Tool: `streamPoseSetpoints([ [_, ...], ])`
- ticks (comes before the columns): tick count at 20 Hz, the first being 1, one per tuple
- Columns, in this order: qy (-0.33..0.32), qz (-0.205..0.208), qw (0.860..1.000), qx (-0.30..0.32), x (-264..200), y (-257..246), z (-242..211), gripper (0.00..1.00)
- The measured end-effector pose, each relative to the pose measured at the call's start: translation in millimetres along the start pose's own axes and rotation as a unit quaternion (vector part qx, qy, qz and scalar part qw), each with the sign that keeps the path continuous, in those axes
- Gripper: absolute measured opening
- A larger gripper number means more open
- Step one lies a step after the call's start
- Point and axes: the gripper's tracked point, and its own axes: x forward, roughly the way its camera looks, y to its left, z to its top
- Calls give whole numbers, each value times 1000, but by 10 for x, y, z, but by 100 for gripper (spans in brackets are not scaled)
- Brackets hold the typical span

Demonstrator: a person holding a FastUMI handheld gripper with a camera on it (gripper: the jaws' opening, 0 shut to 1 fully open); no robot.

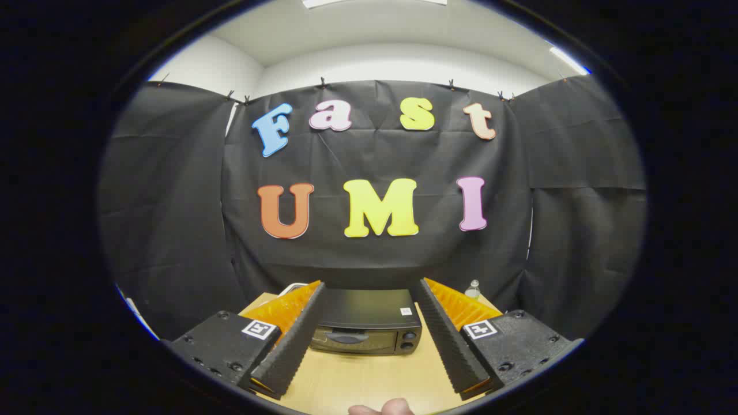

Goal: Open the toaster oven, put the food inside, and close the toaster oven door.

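Plainly, the gripper point(369, 285) has its two ribbed fingers spread wide, with nothing between the pads and nothing touched by either one. The left finger point(294, 337) and the right finger point(447, 334) angle away from each other toward their tips, and each rises from a dark block carrying a small square black-and-white marker.

Seen in the gap between the fingers, and lying ahead of them, sits the task's thing: a small black toaster oven point(366, 323) of boxy metal build, with a flat dark top, a glass-fronted door with a horizontal handle, and two round knobs stacked at its right side. Its door is up and closed. A small white sticker lies on its top near the right rear.

The oven stands on a light wooden tabletop point(369, 377), whose bare surface stretches from the oven's front toward the camera between the two fingers. At the near edge of that surface a fingertip point(383, 408) of a person pokes into sight.

Beyond the right finger's tip, a small clear plastic bottle point(473, 289) stands near the table's far corner. Behind the left finger's tip a white object shows partly; what it is cannot be told. Black cloth hangs behind the table as the booth's wall.
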Motion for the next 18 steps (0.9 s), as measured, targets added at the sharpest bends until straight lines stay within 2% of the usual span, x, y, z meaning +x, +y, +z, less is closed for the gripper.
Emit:
streamPoseSetpoints([
  [18, 9, -13, 1000, 19, 1, 40, -58, 100],
])
